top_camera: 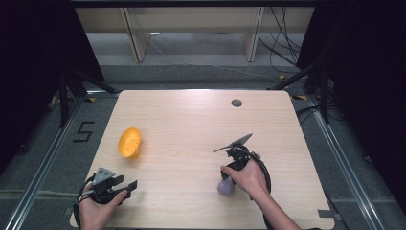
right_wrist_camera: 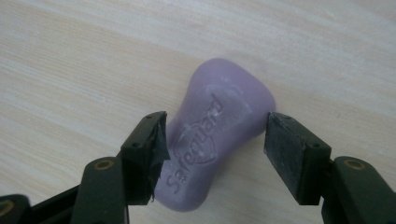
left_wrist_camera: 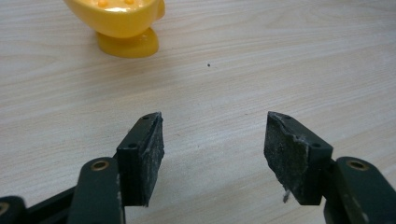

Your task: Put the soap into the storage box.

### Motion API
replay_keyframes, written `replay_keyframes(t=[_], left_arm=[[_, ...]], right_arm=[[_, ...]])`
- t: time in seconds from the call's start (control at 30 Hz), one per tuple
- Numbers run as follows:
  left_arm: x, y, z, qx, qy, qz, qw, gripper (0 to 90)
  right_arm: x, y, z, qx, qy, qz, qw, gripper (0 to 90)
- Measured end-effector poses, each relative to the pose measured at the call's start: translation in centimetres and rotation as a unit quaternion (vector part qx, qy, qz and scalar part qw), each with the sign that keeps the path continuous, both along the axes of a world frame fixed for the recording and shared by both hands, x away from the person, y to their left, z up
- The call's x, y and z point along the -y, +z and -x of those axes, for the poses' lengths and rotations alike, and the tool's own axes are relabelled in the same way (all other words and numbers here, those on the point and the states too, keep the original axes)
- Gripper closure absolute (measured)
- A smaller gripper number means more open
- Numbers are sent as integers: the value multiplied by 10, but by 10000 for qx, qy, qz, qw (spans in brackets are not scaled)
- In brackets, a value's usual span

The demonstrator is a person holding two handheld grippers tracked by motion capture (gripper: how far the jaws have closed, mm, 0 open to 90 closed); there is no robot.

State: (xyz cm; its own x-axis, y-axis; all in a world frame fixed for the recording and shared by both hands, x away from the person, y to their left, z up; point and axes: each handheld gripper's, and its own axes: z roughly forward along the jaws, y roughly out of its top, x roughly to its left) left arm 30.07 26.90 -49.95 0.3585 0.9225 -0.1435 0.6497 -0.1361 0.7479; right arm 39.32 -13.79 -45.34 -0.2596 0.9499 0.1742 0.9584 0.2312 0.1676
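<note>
- The right gripper [right_wrist_camera: 212, 140] stands over a purple bar of soap [right_wrist_camera: 217, 135] that lies flat on the table [top_camera: 191, 124], near the right front of it and just under the person's right hand [top_camera: 246, 177].
- Its jaws stand apart with the soap between them; in the right gripper view the left pad [right_wrist_camera: 156, 144] seems to touch or nearly touch the bar's side, while the right pad [right_wrist_camera: 287, 149] stands clear, so I would not call it a grip.
- To take the bar well, I would centre it between the pads first: shift the gripper a little so both pads meet the flanks together, otherwise the bar gets pushed sideways across the wood.
- The soap is waisted, narrow in the middle and wider at the ends; closing across the waist should seat the pads best, since soap is slick and can squirt out of a squeeze on a sloped part.
- Keep the pads low, close to the tabletop, and close gently; a hard pinch would dent it.
- The left gripper [left_wrist_camera: 212, 149] rests near the left front corner, jaws wide apart with bare wood between them.
- Beyond it, farther back on the left, sits a yellow soap dish [top_camera: 129, 142], well apart from the soap; judging by that, it is the likely place for the bar.
- Writing: the bar is embossed "Safeguard" inside a shield outline. On the floor left of the table a taped "5" [top_camera: 84, 131] can be read.
</note>
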Motion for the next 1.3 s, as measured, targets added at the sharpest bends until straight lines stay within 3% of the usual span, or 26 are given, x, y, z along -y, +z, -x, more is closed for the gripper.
replay_keyframes(t=[0.07, 0.13, 0.17, 0.2, 0.23, 0.27, 0.3, 0.37, 0.4, 0.5, 0.53, 0.57, 0.6, 0.63, 0.67, 0.77, 0.83, 0.93, 0.97, 1.0, 1.07, 1.1, 1.23, 1.27, 1.3], left_arm=[[0, 1, 1, -13, 7, -63, 10000, 371], [1, 0, 0, 28, 79, 16, 10000, 371], [-1, 1, 1, -33, 10, -84, 10000, 371], [0, 0, 0, -17, 4, -8, 10000, 371], [0, 0, 0, -12, -5, -22, 10000, 371], [0, 0, 0, -8, -13, -30, 10000, 371], [0, 0, 0, -8, -13, -30, 10000, 371], [0, 1, 1, 10, 24, -59, 10000, 371], [-1, 1, 1, 5, 14, -72, 10000, 371], [1, 0, 1, 47, 97, 36, 9999, 372], [0, 0, 0, 48, 58, -28, 10000, 372], [0, 1, 1, 52, 59, -31, 10000, 372], [2, 0, 1, 74, 129, 58, 9999, 372], [1, 0, 1, 69, 113, 36, 9999, 372], [2, 0, 1, 75, 125, 66, 9999, 372], [1, 0, 1, 72, 112, 40, 9999, 372], [1, 0, 1, 82, 124, 49, 9999, 371], [1, 0, 1, 79, 112, 42, 9999, 372], [1, -1, 0, 90, 106, 67, 9999, 372], [1, -1, 0, 90, 106, 67, 9999, 372], [1, 0, 1, 84, 93, 32, 9999, 372], [1, 0, 1, 90, 92, 31, 9999, 371], [1, -1, 1, 97, 104, 41, 9999, 372], [1, -1, 1, 95, 93, 32, 9999, 372], [1, -1, 1, 102, 100, 38, 9999, 372]], right_arm=[[-1, -1, 0, 11, -29, 58, 10000, 389], [1, -3, -1, 36, -24, 36, 10000, 385], [3, -4, -3, 133, 151, 21, 9998, 380], [5, -6, -4, 215, 275, 10, 9994, 375], [0, -4, -2, -51, -118, 98, 9999, 361], [0, -4, -3, -44, -85, 73, 9999, 358], [-2, -5, -3, -73, -227, 55, 9997, 353], [-3, -6, -4, -11, -214, 90, 9997, 350], [-1, -5, -6, -86, -53, 160, 9998, 342], [-4, -8, -8, -151, -146, 168, 9996, 311], [-4, -9, -9, -149, -63, 214, 9996, 311], [-5, -9, -9, -174, -170, 196, 9995, 309], [-7, -9, -10, -260, -216, 168, 9993, 310], [-6, -10, -11, -277, -90, 121, 9995, 312], [-8, -10, -11, -356, -196, 136, 9991, 315], [-9, -13, -12, -429, -32, 163, 9989, 366], [-8, -15, -13, -324, 190, 266, 9989, 422], [-9, -13, -13, -446, 393, 290, 9978, 456], [-10, -14, -13, -504, 598, 368, 9963, 478], [-10, -14, -13, -504, 598, 368, 9963, 478], [-10, -15, -12, -424, 861, 481, 9942, 490], [-8, -18, -13, -277, 1347, 561, 9889, 501], [-8, -17, -10, -249, 1884, 761, 9788, 503], [-8, -17, -10, -249, 1884, 761, 9788, 503], [-8, -17, -9, -240, 2216, 739, 9720, 503]])
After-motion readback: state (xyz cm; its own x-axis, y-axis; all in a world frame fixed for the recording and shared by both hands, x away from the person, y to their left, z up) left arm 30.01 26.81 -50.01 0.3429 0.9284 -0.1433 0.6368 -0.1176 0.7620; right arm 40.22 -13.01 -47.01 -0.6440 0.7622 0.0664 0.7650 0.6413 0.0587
